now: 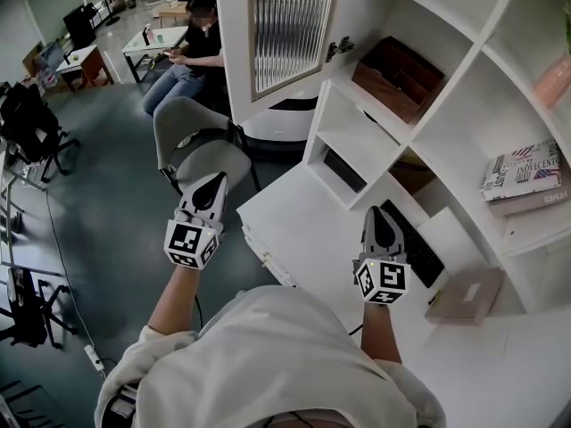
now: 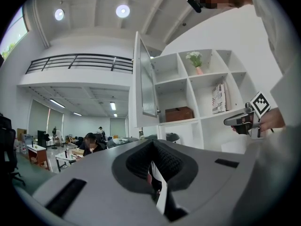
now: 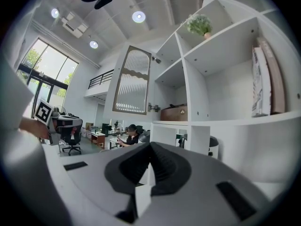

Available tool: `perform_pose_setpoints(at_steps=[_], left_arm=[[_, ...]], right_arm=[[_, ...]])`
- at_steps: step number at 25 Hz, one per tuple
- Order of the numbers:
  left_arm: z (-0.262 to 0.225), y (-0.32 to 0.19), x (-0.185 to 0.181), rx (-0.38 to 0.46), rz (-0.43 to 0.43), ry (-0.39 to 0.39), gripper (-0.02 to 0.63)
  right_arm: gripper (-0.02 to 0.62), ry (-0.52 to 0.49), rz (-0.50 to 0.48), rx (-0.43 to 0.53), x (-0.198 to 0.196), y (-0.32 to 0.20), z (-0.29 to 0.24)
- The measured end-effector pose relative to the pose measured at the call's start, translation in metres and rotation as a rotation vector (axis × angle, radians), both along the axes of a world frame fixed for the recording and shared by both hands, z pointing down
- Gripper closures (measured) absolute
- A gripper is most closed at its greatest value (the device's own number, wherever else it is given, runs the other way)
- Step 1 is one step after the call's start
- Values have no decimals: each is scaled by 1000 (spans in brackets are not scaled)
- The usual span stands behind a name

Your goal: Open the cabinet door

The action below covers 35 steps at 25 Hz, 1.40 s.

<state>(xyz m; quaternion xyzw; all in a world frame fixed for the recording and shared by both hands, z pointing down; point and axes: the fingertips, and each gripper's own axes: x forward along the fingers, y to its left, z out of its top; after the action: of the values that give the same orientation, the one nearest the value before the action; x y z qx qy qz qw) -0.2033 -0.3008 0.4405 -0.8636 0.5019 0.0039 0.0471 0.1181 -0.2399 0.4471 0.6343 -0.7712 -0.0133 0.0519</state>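
Book [image 1: 522, 172] print (too blurred)

This is a big open office. In the upper left of the head view there is a white bench [image 1: 153, 43], a screen [image 1: 51, 56] and a black rolling chair [image 1: 31, 119]. A person [image 1: 192, 56] sits there. A white shelf [image 1: 428, 127] holds books [image 1: 522, 172]. Round ceiling lights [image 2: 122, 11] shine high up.

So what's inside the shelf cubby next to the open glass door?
A brown wooden box sits alone in that cubby. The box's own inside is too dark to make out.
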Motion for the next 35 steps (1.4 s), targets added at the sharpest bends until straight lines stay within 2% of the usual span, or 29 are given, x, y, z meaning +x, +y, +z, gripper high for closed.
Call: perform_pose_setpoints(at_steps=[14, 35], left_arm=[[-7, 10, 20, 48, 9, -10, 606], [-8, 9, 26, 50, 28, -5, 606]], right_arm=[[595, 4, -1, 0, -1, 0, 0], [595, 8, -11, 10, -5, -1, -3]])
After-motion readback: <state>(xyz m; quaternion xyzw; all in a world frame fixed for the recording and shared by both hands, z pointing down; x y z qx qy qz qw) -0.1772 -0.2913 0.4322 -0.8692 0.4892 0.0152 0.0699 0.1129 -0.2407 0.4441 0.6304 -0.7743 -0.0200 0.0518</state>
